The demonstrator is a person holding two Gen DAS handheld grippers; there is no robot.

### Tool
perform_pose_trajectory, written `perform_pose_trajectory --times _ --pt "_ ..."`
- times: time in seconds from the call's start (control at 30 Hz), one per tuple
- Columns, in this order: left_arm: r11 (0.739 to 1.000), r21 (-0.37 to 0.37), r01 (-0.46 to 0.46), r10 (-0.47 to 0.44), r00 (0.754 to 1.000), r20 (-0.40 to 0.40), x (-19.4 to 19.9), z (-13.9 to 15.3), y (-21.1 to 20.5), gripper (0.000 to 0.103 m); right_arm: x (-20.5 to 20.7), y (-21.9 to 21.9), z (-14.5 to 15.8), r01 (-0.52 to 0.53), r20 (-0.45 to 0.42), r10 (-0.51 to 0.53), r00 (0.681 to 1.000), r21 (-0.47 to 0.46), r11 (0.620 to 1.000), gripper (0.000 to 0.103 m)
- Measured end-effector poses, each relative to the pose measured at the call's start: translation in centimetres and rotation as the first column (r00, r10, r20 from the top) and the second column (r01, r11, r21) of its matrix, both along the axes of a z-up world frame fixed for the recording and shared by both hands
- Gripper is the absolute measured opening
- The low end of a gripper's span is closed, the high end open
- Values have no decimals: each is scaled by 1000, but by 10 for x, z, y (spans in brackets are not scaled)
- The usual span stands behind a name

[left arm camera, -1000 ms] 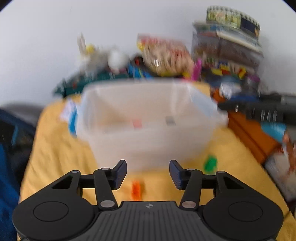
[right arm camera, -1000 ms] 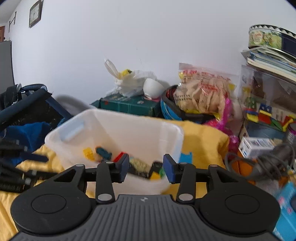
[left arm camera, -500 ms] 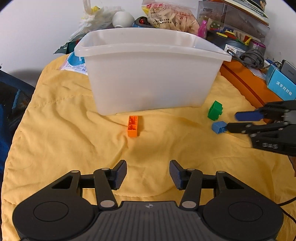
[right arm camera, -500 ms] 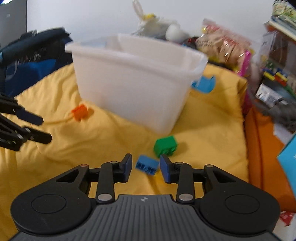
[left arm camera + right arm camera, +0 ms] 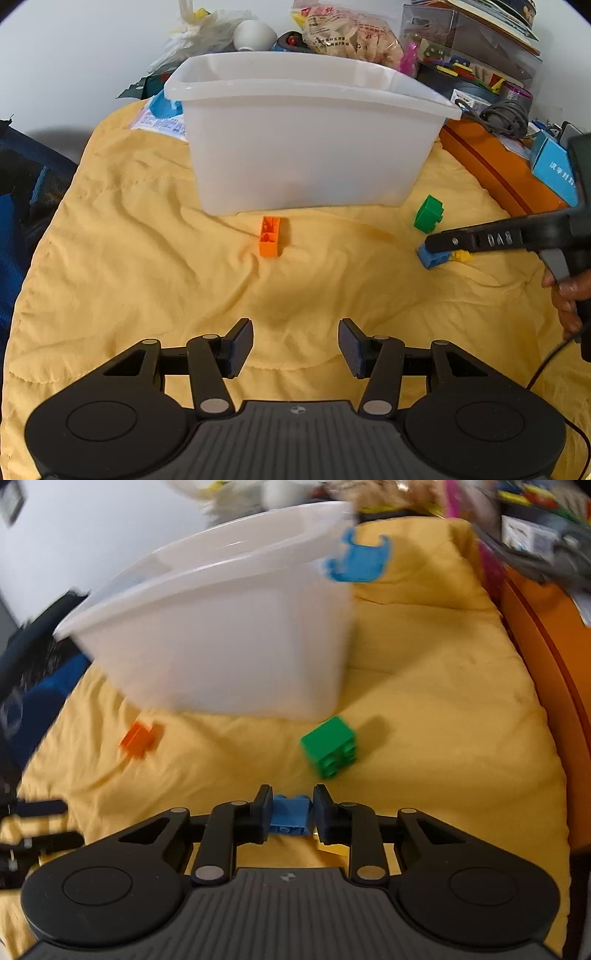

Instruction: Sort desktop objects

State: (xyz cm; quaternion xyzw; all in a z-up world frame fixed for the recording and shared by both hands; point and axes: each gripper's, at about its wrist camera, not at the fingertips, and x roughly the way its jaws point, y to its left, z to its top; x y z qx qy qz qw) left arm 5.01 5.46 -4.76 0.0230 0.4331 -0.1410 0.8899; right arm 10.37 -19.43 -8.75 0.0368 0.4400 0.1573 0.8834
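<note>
- My right gripper (image 5: 289,814) sits low in the middle of the right wrist view, its fingers (image 5: 261,812) closing on a blue brick (image 5: 290,812) that lies between them on the yellow cloth (image 5: 424,701); both pads look to be touching its sides.
- A small yellow piece (image 5: 461,255) shows just beside the blue brick in the left wrist view, at the right of the frame.
- A green brick (image 5: 330,746) lies just above the right gripper in that frame, near the lower right corner of the white plastic tub (image 5: 229,646).
- An orange brick (image 5: 270,236) lies at the centre of the left wrist view, just below the tub's front wall.
- My left gripper (image 5: 295,345) hangs over bare cloth at the bottom of its frame, fingers moderately apart with nothing between them.
- A hand (image 5: 569,299) on the right gripper's handle shows at the right edge of the left wrist view.
- Bags, boxes and books crowd the top of both frames behind the tub.
</note>
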Motion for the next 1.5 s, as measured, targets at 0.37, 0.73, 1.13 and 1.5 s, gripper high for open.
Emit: perform_pose_trajectory --times 0.37,0.73,1.13,1.5 --pt "1000 2 17 -17 1000 -7 -1 -3 -6 55 -84 43 -5 -222 28 230 973 -171 960 18" --pt "994 102 33 -42 995 89 37 2 -20 56 -66 22 23 -77 143 94 985 -124 989 27" --pt "991 48 126 -127 992 8 41 -10 -23 17 -87 24 10 -64 95 73 993 -95 993 28" --pt "993 -113 -18 7 995 -98 -29 -17 -3 33 -95 26 1 -72 81 78 994 -71 995 28"
